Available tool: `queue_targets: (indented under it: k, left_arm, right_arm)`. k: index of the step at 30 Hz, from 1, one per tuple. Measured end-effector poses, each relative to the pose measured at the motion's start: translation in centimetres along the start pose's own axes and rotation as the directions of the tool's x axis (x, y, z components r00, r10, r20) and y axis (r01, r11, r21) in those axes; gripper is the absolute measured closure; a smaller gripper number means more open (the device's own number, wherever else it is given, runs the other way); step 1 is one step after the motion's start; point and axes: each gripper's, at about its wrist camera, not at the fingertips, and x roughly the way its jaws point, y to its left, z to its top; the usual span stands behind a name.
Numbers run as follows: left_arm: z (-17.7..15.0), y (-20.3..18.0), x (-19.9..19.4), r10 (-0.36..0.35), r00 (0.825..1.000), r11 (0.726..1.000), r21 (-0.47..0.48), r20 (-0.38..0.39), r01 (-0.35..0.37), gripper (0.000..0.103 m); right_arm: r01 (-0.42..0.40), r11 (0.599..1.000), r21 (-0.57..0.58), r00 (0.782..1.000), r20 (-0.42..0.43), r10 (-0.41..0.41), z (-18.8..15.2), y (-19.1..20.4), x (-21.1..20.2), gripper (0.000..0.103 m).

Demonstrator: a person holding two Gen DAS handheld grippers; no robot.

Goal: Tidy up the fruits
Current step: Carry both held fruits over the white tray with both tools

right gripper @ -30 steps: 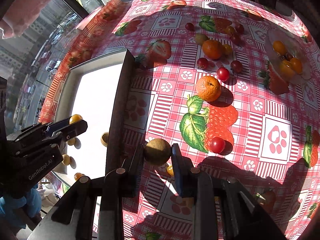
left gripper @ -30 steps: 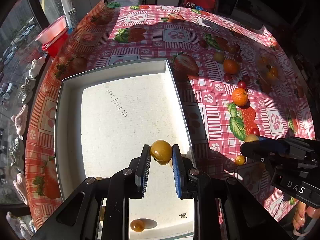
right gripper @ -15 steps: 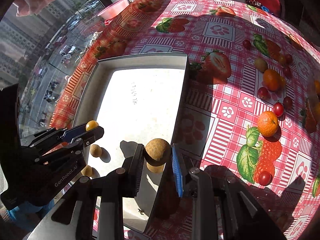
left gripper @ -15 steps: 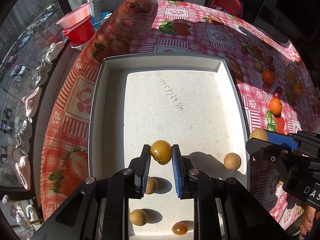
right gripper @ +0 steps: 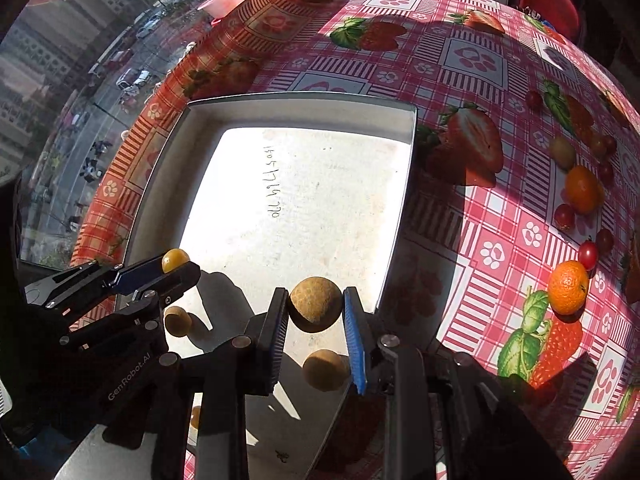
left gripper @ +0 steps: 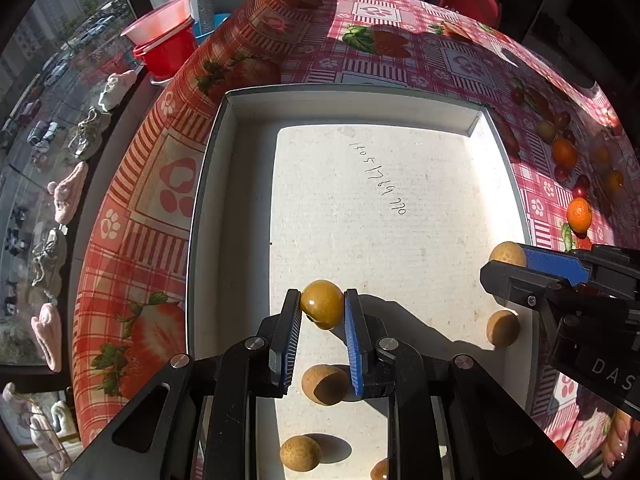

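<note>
- One white tray (left gripper: pixel 208 184).
- Two grippers, each holding one round fruit.
- Two oranges (right gripper: pixel 568 288) near the tablecloth's right edge.
- Three brown longans (left gripper: pixel 324 384) loose at the tray's near edge.

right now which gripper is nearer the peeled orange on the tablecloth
Right. The right gripper hovers over the tray's edge on the orange's side; the left gripper is farther across the tray, toward the window side.

Tray (left gripper: pixel 208 208) on table (left gripper: pixel 460 64); loose fruits (left gripper: pixel 578 214) right of tray.
</note>
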Motion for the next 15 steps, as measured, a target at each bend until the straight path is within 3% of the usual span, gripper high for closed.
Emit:
queue_targets:
  k: [6,15]
  left_arm:
    - [-0.3,-0.4,0.8,0.024,0.999,1.0,0.019,-0.024,-0.023,0.08]
    - [-0.4,-0.6,1.1,0.04,0.998,0.999,0.034,-0.039,-0.039,0.079]
  right_arm:
    - [0.036,0.997,-0.063,0.999,-0.013,-0.037,0.2,1.0,1.0,0.073]
    - [0.025,0.998,-0.064,0.999,-0.035,-0.027,-0.1,1.1,1.7,0.073]
